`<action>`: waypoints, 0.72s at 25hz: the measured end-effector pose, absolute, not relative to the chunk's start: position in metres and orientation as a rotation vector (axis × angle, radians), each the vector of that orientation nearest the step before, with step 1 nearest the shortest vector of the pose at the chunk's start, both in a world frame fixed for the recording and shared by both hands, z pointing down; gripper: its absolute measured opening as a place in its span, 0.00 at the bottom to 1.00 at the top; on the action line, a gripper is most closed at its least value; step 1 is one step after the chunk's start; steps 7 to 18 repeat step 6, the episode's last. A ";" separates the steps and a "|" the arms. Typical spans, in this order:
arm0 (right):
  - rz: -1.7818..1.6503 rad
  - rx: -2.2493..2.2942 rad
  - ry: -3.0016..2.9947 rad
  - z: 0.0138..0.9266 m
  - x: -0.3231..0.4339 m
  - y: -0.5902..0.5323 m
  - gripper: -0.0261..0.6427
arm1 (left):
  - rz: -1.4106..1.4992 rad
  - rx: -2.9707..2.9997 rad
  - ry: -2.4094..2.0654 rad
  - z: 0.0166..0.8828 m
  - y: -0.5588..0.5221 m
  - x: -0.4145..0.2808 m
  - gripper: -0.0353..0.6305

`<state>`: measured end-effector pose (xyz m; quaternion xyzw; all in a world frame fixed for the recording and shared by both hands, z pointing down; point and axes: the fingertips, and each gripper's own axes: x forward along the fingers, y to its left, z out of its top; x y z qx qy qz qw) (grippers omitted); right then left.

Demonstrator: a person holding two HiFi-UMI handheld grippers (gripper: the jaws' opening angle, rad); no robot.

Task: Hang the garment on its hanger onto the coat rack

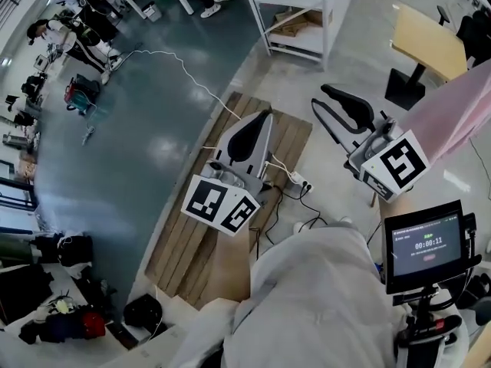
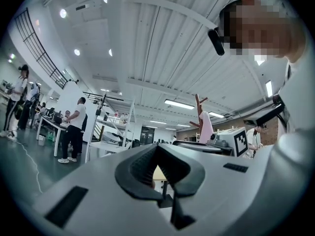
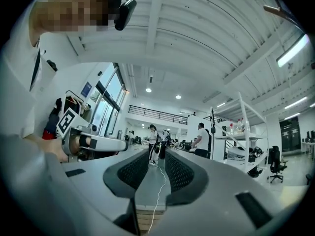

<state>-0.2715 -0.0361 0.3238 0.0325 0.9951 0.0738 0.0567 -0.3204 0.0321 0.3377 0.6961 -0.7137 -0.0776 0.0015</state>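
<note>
The left gripper's [image 2: 156,148] jaws meet at their tips with nothing between them. The right gripper's [image 3: 157,154] jaws stand narrowly apart and empty, with only floor [image 3: 146,190] and a white cable [image 3: 158,190] visible through the gap. The pink garment [image 2: 205,127] hangs against the upper part of the wooden coat rack [image 2: 198,104], just beyond the right gripper.

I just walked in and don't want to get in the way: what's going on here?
A person holds a hand-held gripper in each hand. The left hand-held gripper is shut and empty; the right hand-held gripper has its jaws apart with nothing between them. The pink garment appears to hang on the wooden coat rack, beside the right one.
</note>
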 end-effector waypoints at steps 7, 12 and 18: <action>0.200 0.132 3.016 0.323 -0.263 -0.029 0.22 | -0.209 2.152 -2.273 0.338 0.035 -0.312 0.06; 0.200 0.132 3.016 0.323 -0.263 -0.029 0.22 | -0.209 2.152 -2.273 0.338 0.035 -0.312 0.06; 0.200 0.132 3.016 0.323 -0.263 -0.029 0.22 | -0.209 2.152 -2.273 0.338 0.035 -0.312 0.06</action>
